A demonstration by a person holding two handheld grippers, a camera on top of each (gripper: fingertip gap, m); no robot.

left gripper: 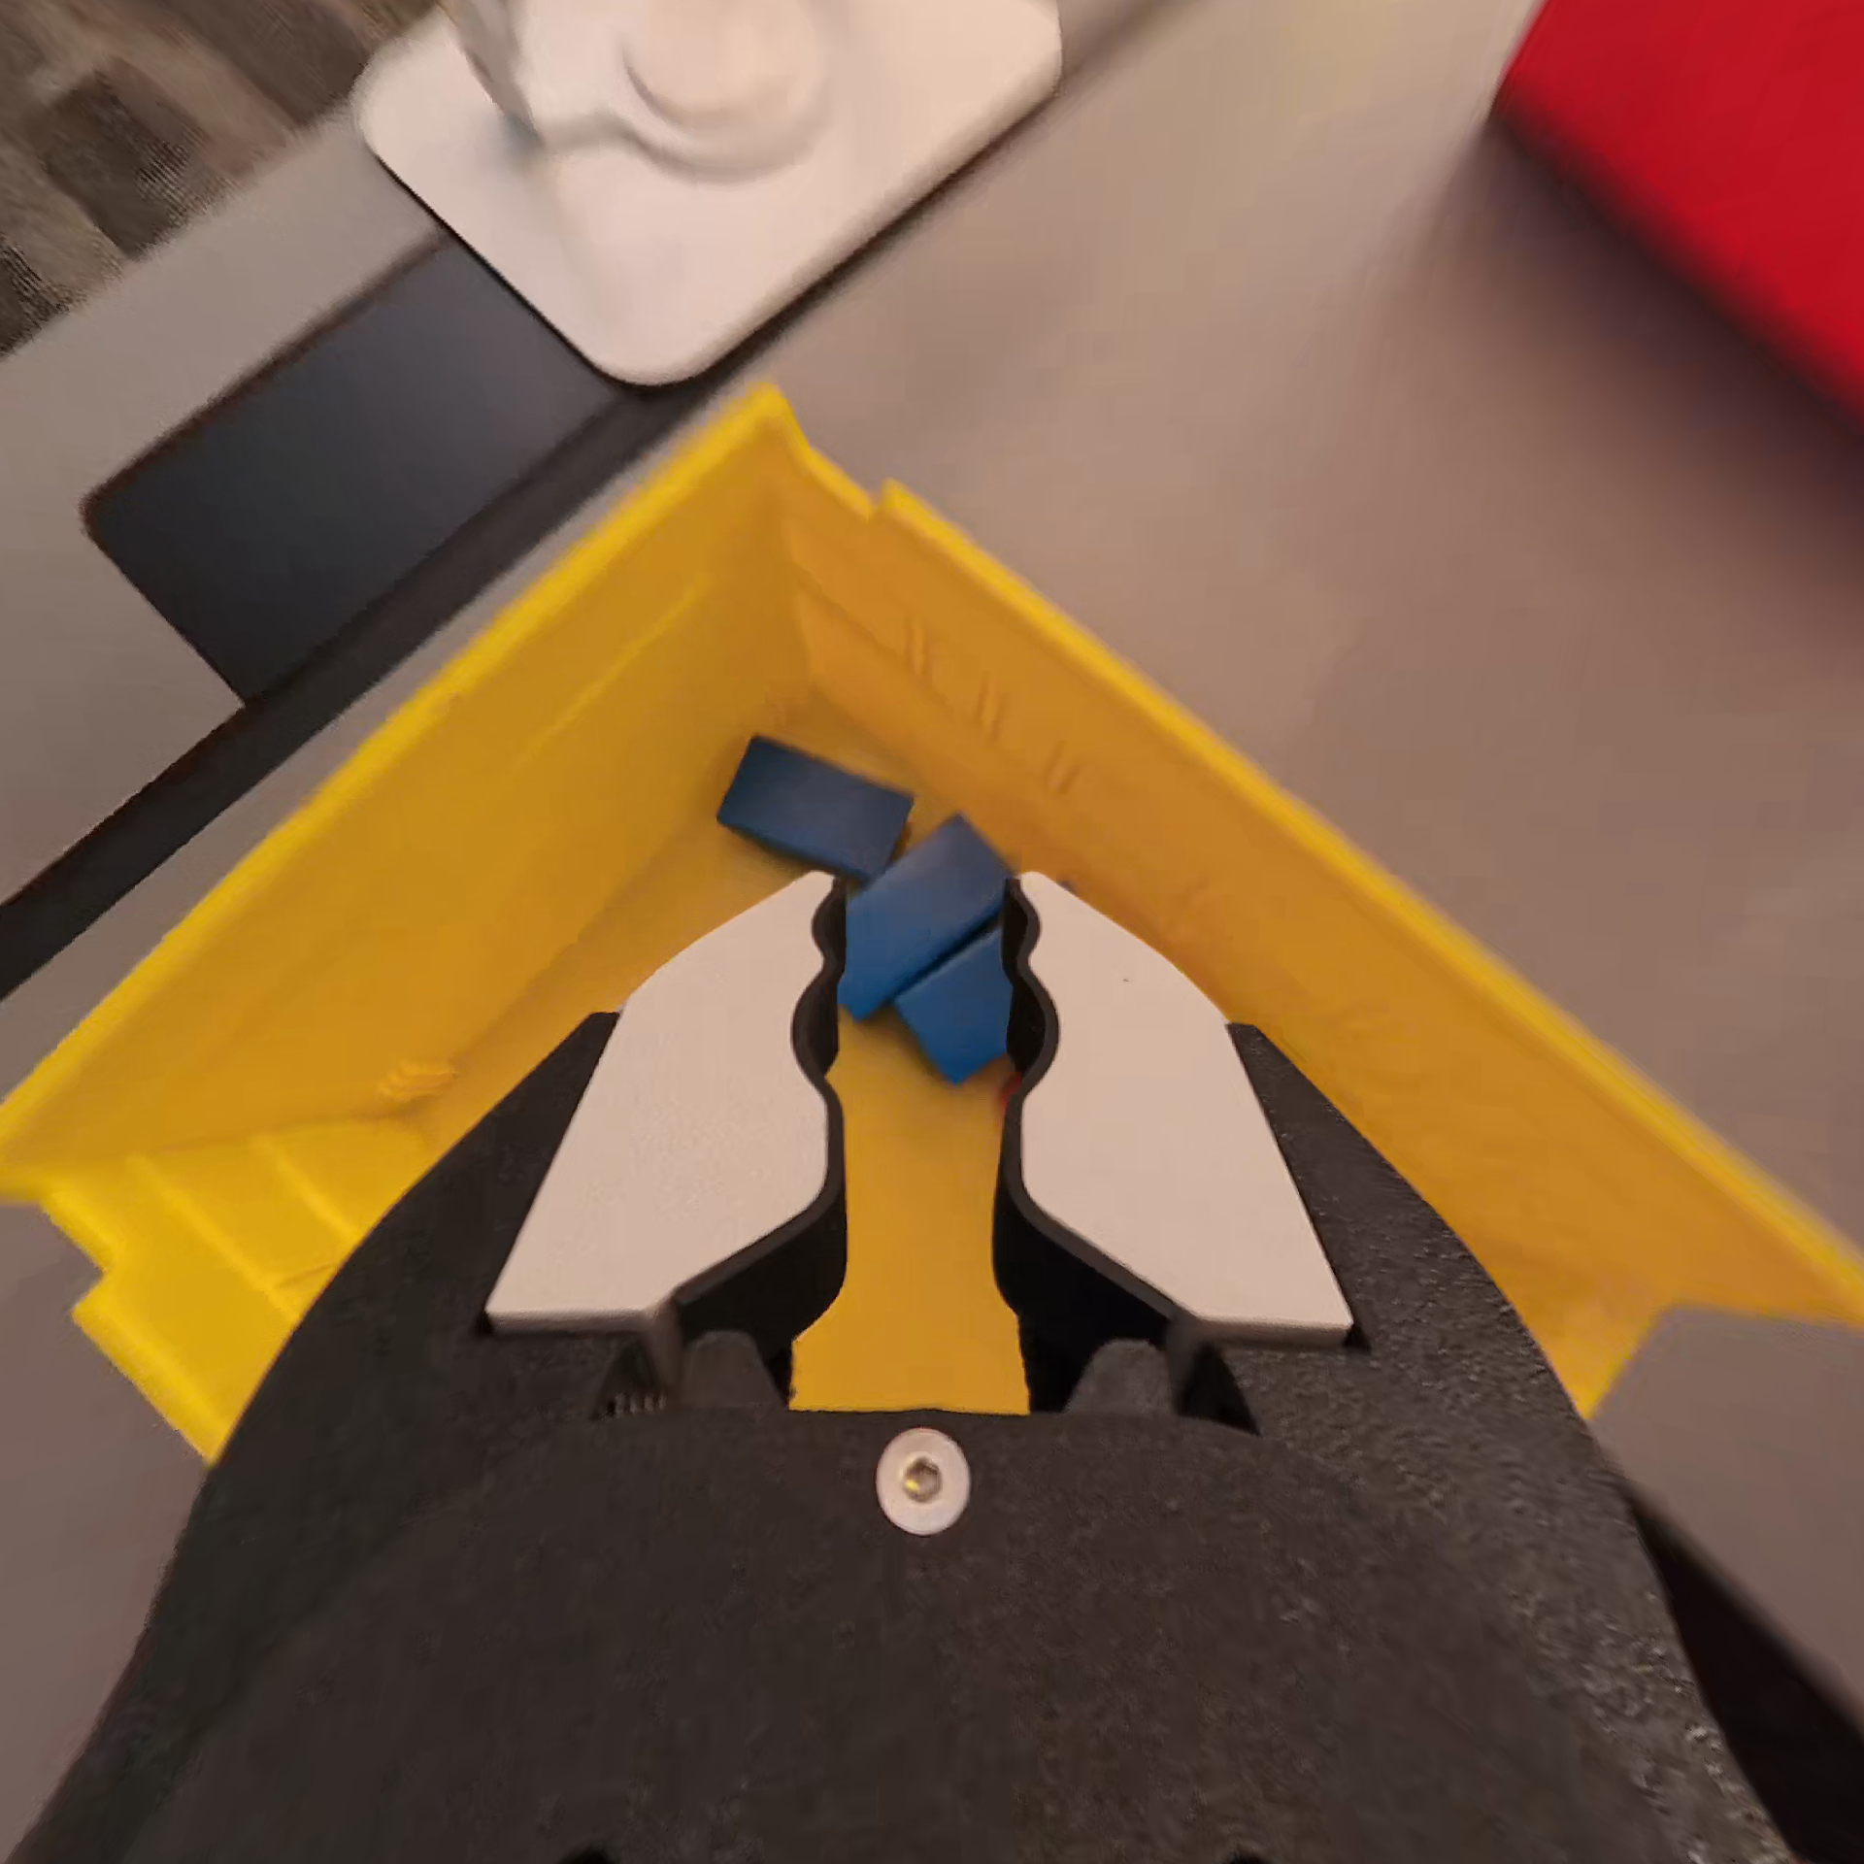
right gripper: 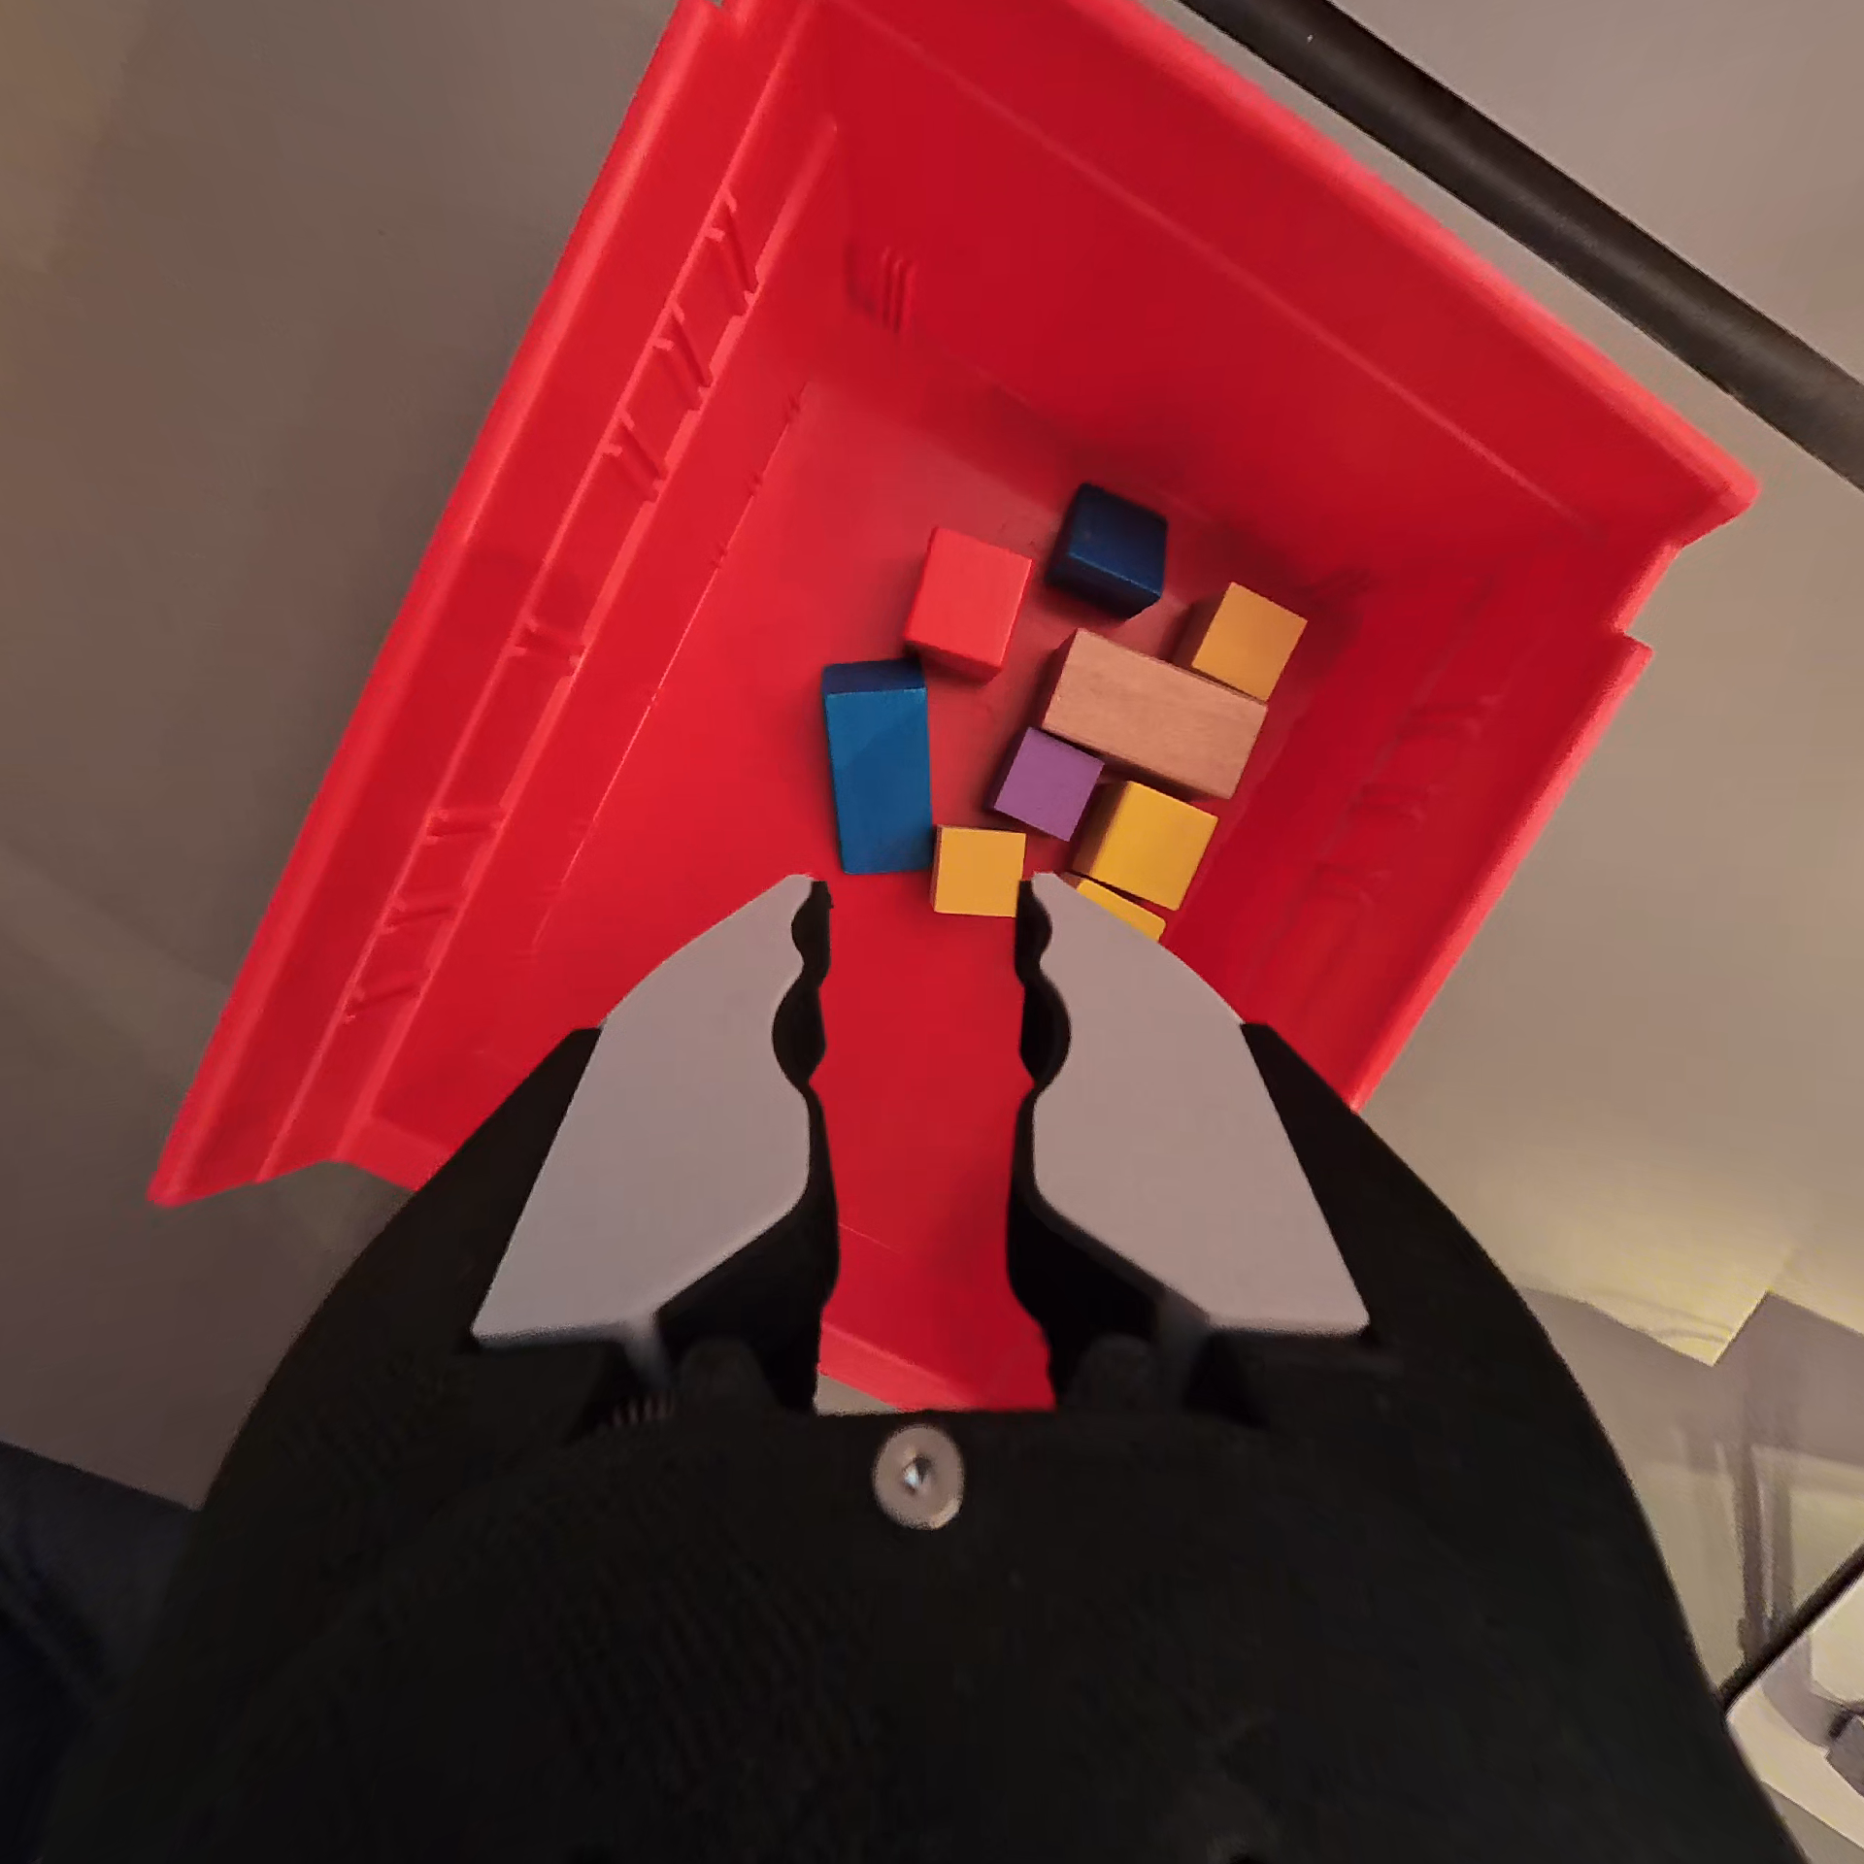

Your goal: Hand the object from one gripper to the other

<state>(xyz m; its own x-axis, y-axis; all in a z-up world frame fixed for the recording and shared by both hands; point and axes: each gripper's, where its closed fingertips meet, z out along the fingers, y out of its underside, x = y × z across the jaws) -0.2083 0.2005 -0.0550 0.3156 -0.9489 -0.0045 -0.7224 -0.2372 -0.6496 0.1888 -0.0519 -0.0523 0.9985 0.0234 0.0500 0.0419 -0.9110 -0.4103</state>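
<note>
**Both grippers over bins, nothing grabbed**

The left wrist view is pretty smeared, so the white square-based thing (left gripper: 706, 151) at the far edge of the grey surface (left gripper: 1311, 403) is hard to make out, and the red patch at far right is cut off by the frame. The left gripper (left gripper: 923, 888) hangs over the corner of a yellow plastic bin (left gripper: 504, 908). Its jaws are released, with a small blue wooden block (left gripper: 923, 928) sitting in the gap at the tips, lying on another blue piece; I can't tell if the fingers touch it. A third flat blue block (left gripper: 812, 807) lies just beyond.

The right gripper (right gripper: 923, 888) hangs over a red plastic bin (right gripper: 706, 605), jaws released and empty. The pile of coloured wooden blocks (right gripper: 1059, 726) lies just past the tips, and an orange one is partly hidden behind the right finger (right gripper: 1130, 1059).
</note>
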